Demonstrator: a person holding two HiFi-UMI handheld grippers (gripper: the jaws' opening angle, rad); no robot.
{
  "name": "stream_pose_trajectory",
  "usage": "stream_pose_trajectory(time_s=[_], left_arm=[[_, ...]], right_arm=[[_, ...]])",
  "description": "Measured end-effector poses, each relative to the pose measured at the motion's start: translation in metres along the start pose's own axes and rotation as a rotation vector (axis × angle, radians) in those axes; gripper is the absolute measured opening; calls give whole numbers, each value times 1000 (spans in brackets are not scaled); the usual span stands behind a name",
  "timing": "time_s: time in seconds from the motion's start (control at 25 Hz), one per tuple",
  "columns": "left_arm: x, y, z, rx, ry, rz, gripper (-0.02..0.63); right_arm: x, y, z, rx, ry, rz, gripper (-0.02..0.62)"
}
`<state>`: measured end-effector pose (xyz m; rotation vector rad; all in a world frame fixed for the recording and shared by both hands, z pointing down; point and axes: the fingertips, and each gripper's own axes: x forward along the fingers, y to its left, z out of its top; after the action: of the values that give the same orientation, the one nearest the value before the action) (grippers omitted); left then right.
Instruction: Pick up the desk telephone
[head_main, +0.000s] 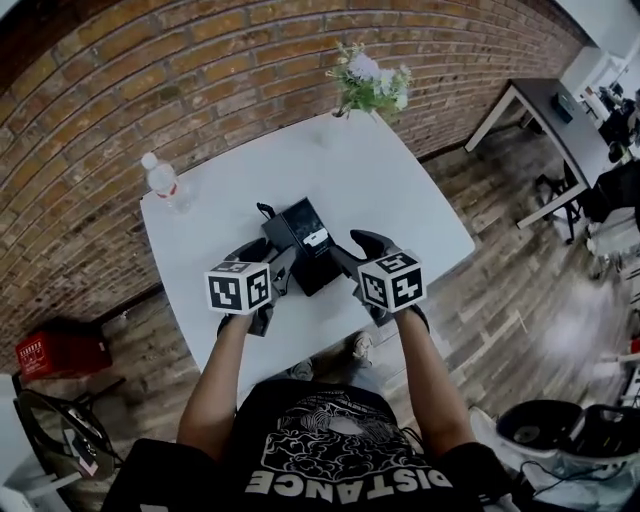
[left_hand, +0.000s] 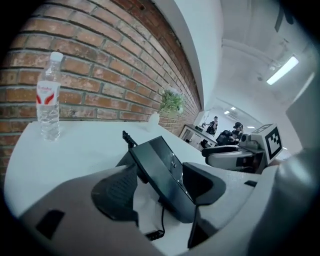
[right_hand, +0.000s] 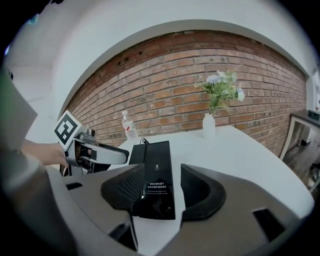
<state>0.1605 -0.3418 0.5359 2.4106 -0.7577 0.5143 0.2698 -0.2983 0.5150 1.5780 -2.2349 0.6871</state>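
Note:
The black desk telephone lies in the middle of the white table, its cord end sticking up at the back. My left gripper straddles its near left corner and my right gripper its near right side. In the left gripper view the telephone runs slantwise between the open jaws, with bare table showing beside the pads. In the right gripper view the telephone's glossy near end sits between the open jaws, with a gap on its right side.
A water bottle stands at the table's far left corner, and a vase of flowers at the far edge by the brick wall. On the floor are a red crate at the left and a dark desk at the right.

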Motion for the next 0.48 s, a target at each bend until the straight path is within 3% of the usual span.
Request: stream_pose_trajectory(time_s=[0.48], left_arm=[[25, -1, -26, -238, -40, 52, 268]], right_arm=[[39, -15, -23, -30, 133, 260, 230]])
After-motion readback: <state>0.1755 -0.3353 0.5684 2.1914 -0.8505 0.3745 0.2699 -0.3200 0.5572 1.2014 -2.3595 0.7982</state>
